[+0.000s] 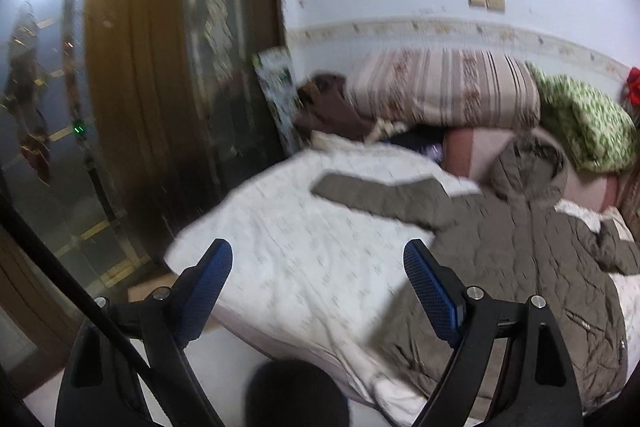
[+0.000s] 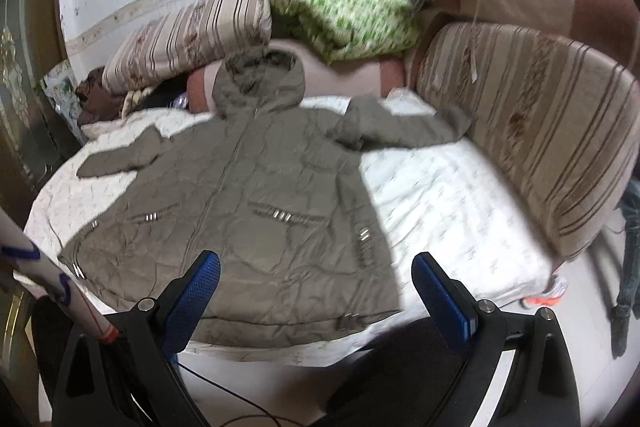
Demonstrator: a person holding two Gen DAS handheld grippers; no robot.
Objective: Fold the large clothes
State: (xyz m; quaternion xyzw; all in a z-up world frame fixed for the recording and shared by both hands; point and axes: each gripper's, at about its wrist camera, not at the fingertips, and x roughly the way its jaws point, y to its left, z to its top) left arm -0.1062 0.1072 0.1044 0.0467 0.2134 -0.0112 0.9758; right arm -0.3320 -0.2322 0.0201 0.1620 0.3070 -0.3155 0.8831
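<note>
Jacket [image 2: 248,195] is laid flat, front up, on the white bed cover [image 2: 452,199]. Zip closed as far as I can tell, both sleeves spread out to the sides. No fold made yet, so we're at the start: laid out, ready for the first fold.

Orientation: long axis runs hem to hood. Hem is at the near edge of the bed, hood [image 2: 260,83] points away toward the pillows and the wall. In the right wrist view the zip line leans slightly left going down.

Left gripper [image 1: 318,261]: fingers spread wide, nothing between them, hovering over the bed cover beside the jacket's sleeve [image 1: 384,199].
Right gripper [image 2: 316,273]: fingers also spread, empty, above the hem on the near side.

Neither touches the cloth. Both views are motion-blurred.

Next move, my read: bring each gripper down to a sleeve or side edge, pinch it, and fold inward toward the zip. The padded fabric is thick, so it needs a deep bite. The far sleeve [image 2: 404,131] ends right against the striped cushion [image 2: 532,131], so clearance there is tight.
</note>
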